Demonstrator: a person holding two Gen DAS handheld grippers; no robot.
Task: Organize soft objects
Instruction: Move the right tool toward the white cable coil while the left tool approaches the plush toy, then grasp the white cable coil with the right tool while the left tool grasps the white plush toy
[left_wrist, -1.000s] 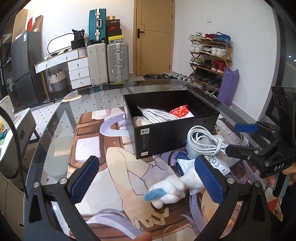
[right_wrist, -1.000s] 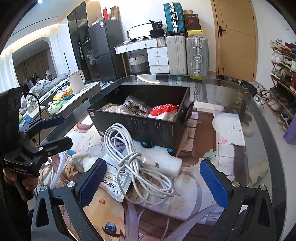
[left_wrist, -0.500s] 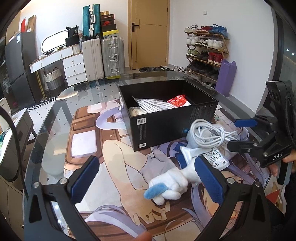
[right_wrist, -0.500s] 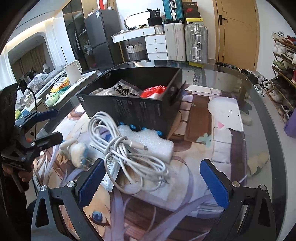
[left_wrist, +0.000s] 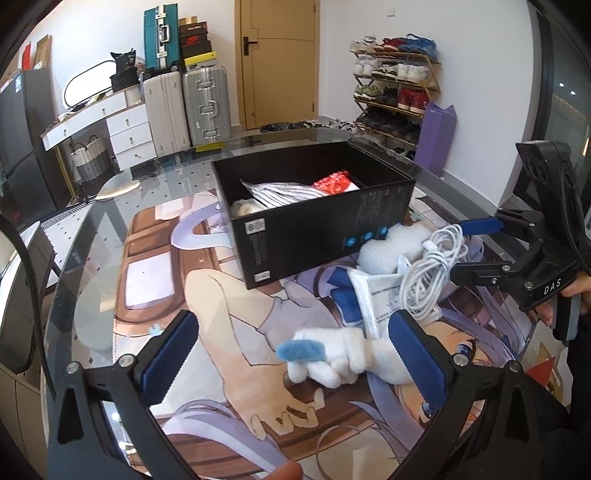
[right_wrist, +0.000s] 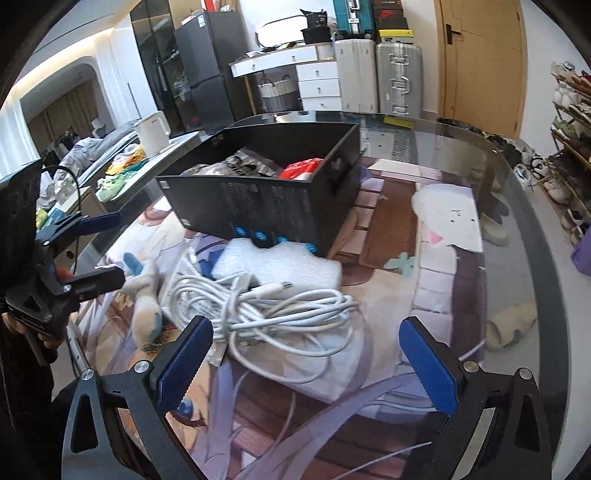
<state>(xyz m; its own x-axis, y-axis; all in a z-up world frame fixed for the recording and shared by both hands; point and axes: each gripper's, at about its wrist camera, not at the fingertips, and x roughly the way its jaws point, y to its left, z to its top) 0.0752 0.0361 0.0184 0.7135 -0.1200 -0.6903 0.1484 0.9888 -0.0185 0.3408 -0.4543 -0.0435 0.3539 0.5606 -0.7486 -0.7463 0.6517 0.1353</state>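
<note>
Both jaws are spread wide and gripping nothing. The left hand-held gripper (left_wrist: 291, 350) has the white plush toy with the blue fuzzy tip (left_wrist: 332, 358) sitting between its pads on the desk, and the right hand-held gripper (right_wrist: 306, 354) hangs over the coiled white charging cable (right_wrist: 280, 314), which lies on a white bubble-wrap pad (right_wrist: 280, 262) and a white printed pouch (left_wrist: 376, 295).

My take: the plush looks like the next pickup. I'd go for the fat middle of the body, not the fuzzy tip, squeeze gently since it'll squish, and lift it clear of the black cardboard box (left_wrist: 325, 236) wall before dropping it in. The box already holds a striped bag and something red.

The surface is a round glass desk (right_wrist: 517, 206) over an anime-print mat (left_wrist: 229, 314), probably slippery. Suitcases, a white dresser, a shoe rack and a wooden door sit behind.
</note>
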